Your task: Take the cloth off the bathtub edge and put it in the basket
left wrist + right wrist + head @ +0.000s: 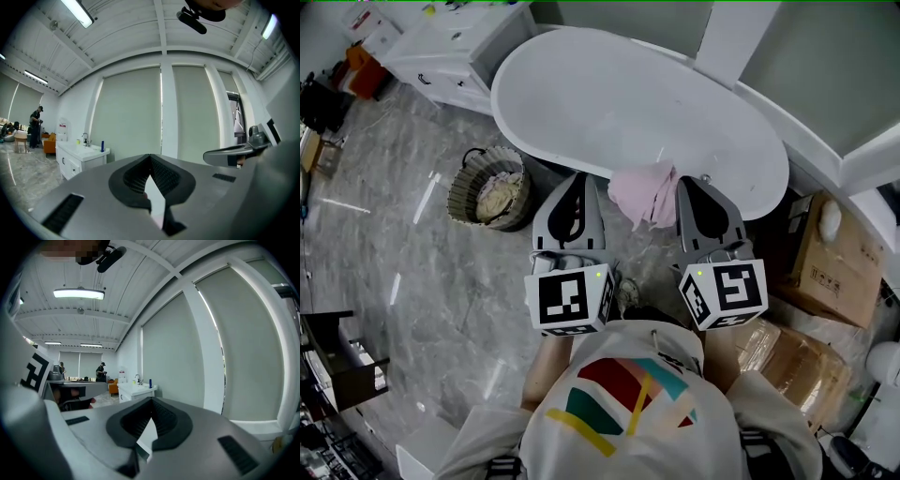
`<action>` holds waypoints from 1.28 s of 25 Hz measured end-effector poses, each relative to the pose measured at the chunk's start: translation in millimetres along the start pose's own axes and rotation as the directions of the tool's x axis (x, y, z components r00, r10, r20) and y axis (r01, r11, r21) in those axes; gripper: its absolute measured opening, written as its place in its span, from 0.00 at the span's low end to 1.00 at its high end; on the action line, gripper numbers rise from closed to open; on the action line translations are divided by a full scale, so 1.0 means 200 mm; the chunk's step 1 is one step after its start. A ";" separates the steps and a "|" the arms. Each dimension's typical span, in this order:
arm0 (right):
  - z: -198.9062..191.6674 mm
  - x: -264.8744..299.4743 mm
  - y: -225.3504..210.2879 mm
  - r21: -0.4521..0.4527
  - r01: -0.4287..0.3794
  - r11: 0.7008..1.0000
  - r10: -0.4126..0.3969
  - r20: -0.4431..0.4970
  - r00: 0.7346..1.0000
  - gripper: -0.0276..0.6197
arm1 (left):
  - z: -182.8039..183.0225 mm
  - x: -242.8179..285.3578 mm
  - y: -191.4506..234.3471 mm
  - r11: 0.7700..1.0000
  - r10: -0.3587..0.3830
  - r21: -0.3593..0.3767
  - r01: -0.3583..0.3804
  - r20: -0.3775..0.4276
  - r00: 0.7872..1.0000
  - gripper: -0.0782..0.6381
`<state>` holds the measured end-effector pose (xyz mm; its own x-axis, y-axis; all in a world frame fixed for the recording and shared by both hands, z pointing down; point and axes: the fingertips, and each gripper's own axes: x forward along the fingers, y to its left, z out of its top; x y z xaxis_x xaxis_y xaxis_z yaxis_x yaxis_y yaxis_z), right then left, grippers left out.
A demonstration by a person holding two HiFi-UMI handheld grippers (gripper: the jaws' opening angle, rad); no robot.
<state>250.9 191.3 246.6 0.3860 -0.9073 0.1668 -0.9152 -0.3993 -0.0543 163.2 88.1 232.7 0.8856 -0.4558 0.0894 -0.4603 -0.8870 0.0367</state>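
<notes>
since the pink cloth (645, 192) draped over the bathtub edge (548, 145) at centre frame looks light and limp, a hanging fold seems the best hold; left tool (578, 180) and right tool (692, 185) flank it, both closed and empty.

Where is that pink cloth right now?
In the head view, the pink cloth drapes over the bathtub's near edge, between the left gripper and right gripper.

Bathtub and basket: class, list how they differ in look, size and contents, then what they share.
The bathtub is white and smooth; the basket is grey-brown and ribbed. The bathtub is far larger than the basket. The bathtub looks empty, with a pink cloth on its edge; the basket holds pale fabric. Both are rounded and open-topped.
</notes>
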 end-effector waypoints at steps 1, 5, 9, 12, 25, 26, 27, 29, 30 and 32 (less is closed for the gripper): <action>0.01 0.00 0.00 0.002 0.010 1.000 -0.010 0.005 1.000 0.06 | 0.01 0.01 0.00 1.000 -0.014 0.000 0.014 0.004 1.000 0.13; 0.03 -0.02 0.00 0.009 0.053 0.999 -0.053 0.013 0.998 0.06 | 0.06 0.04 -0.03 0.998 -0.067 0.013 0.066 0.019 0.998 0.13; 0.05 -0.03 0.01 0.024 0.067 0.997 -0.068 0.027 0.997 0.06 | 0.09 0.07 -0.05 0.993 -0.115 0.021 0.114 0.029 0.993 0.13; 0.05 -0.04 0.02 0.047 0.063 0.997 -0.065 0.031 0.997 0.06 | 0.09 0.09 -0.06 0.988 -0.151 0.017 0.150 0.027 0.988 0.13; 0.07 -0.18 -0.16 0.087 0.269 0.959 -0.275 0.060 0.960 0.06 | 0.09 0.22 -0.23 0.950 -0.311 0.039 0.311 0.009 0.950 0.13; 0.07 -0.19 -0.17 0.093 0.281 0.955 -0.288 0.065 0.956 0.06 | 0.09 0.23 -0.24 0.948 -0.317 0.039 0.316 0.012 0.948 0.13; 0.07 -0.21 -0.19 0.098 0.289 0.952 -0.296 0.070 0.953 0.06 | 0.09 0.23 -0.26 0.946 -0.321 0.038 0.321 0.013 0.947 0.13; 0.07 -0.23 -0.22 0.120 0.300 0.947 -0.310 0.083 0.947 0.06 | 0.09 0.25 -0.28 0.945 -0.326 0.034 0.326 0.012 0.945 0.13; 0.07 -0.24 -0.23 0.131 0.307 0.943 -0.319 0.086 0.944 0.06 | 0.09 0.25 -0.29 0.944 -0.328 0.032 0.328 0.011 0.945 0.13; 0.06 -0.25 -0.26 0.137 0.321 0.937 -0.334 0.083 0.939 0.06 | 0.08 0.26 -0.30 0.943 -0.332 0.034 0.331 0.010 0.943 0.13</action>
<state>280.4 256.3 229.0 0.6774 -0.7298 0.0926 -0.7181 -0.6833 -0.1319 239.0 116.4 218.4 0.9887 -0.1365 0.0622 -0.1386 -0.9899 0.0307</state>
